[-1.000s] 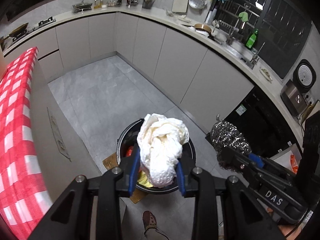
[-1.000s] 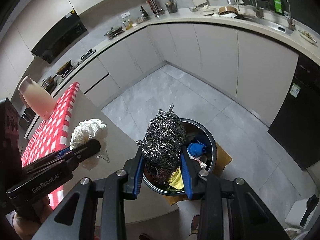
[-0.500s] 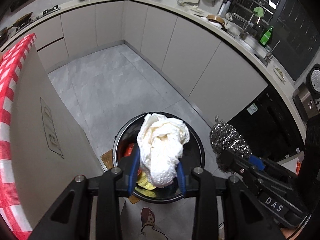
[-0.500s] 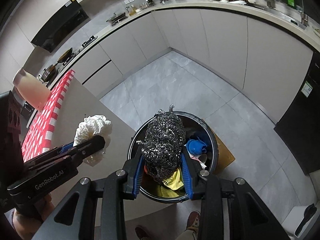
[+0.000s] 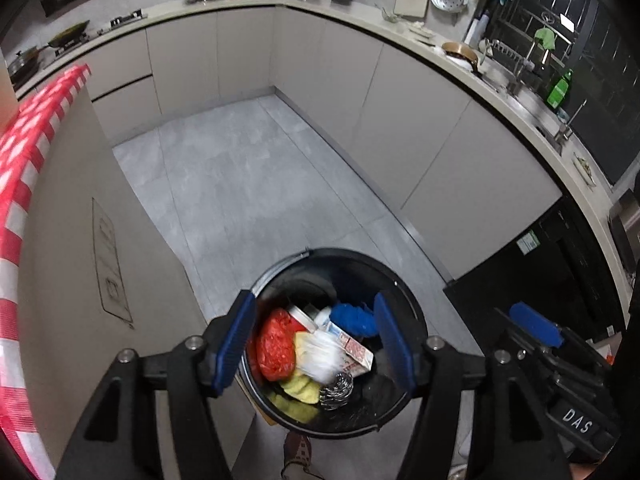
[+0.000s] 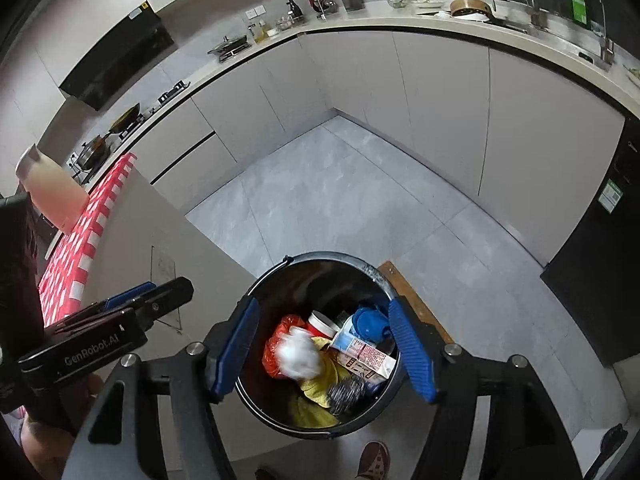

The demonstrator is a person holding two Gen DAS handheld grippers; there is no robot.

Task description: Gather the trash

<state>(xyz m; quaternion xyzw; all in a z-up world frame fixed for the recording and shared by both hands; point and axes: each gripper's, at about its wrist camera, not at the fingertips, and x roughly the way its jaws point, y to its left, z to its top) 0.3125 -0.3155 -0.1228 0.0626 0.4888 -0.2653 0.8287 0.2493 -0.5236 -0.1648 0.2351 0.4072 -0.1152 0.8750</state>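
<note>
A black trash bin [image 5: 400,292] [image 6: 276,276] stands on the floor below both grippers. My left gripper [image 5: 314,344] is open and empty above it. My right gripper [image 6: 322,346] is open and empty above it too. Inside the bin lie the white paper wad [image 5: 320,354] [image 6: 300,354], blurred, and the steel wool scourer [image 5: 338,388] [image 6: 346,390], among a red bag [image 5: 274,346], a milk carton [image 6: 360,352], yellow cloth [image 6: 314,400] and blue trash [image 5: 354,318].
A counter with a red checked cloth [image 5: 16,200] [image 6: 84,240] rises at the left beside the bin. Grey cabinets [image 5: 400,120] and a black appliance [image 5: 540,272] line the back and right. A shoe [image 6: 374,460] shows below the bin. A wooden board [image 6: 416,300] lies under the bin.
Both grippers opened. The white paper wad dropped from the left gripper and the steel wool scourer from the right gripper into the bin.
</note>
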